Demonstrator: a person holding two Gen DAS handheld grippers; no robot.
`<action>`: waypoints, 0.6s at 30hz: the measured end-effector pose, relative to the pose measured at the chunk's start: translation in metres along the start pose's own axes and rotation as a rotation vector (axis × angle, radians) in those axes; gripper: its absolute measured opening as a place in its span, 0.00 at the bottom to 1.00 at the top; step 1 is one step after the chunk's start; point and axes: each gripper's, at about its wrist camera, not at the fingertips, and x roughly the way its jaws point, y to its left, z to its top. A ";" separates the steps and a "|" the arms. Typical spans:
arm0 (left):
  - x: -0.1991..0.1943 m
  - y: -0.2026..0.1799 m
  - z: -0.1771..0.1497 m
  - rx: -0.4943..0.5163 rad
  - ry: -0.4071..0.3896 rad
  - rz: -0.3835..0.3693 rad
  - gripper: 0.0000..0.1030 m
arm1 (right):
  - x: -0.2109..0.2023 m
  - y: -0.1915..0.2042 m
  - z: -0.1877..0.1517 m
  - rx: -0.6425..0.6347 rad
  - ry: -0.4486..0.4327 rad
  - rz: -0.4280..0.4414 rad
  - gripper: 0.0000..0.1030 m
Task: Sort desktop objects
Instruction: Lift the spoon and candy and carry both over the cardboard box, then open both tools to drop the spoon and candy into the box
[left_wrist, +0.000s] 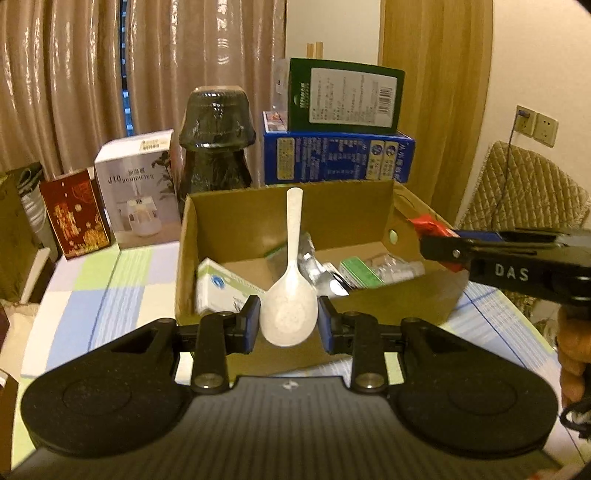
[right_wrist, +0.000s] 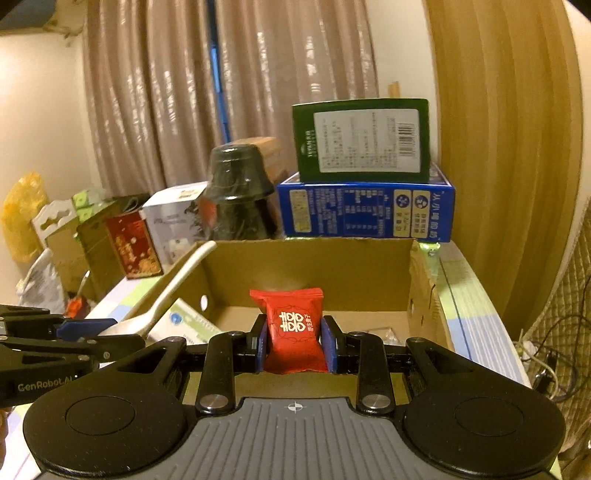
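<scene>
The left hand-held gripper (left_wrist: 289, 325) is gripping a white spoon (left_wrist: 291, 295) by its bowl, and the right hand-held gripper (right_wrist: 294, 341) is squeezing a red packet (right_wrist: 295, 326), both at the cardboard box (left_wrist: 424, 295) holding small packages (left_wrist: 221, 286).

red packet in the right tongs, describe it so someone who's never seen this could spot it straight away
Find the open cardboard box in front of the blue carton. Just at its near edge, the right tongs pinch a small red packet. It is the only pillow-shaped red wrapper, with white characters on its front; the left tongs hold a white spoon instead.
</scene>
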 end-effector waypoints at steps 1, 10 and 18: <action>0.003 0.001 0.003 0.001 -0.004 0.006 0.27 | 0.003 0.001 0.001 -0.001 -0.002 -0.002 0.26; 0.023 0.015 0.025 -0.033 -0.032 0.022 0.27 | 0.025 -0.004 0.009 0.044 -0.007 -0.023 0.26; 0.054 0.017 0.029 -0.031 0.004 0.034 0.27 | 0.043 -0.012 0.012 0.031 -0.022 -0.069 0.26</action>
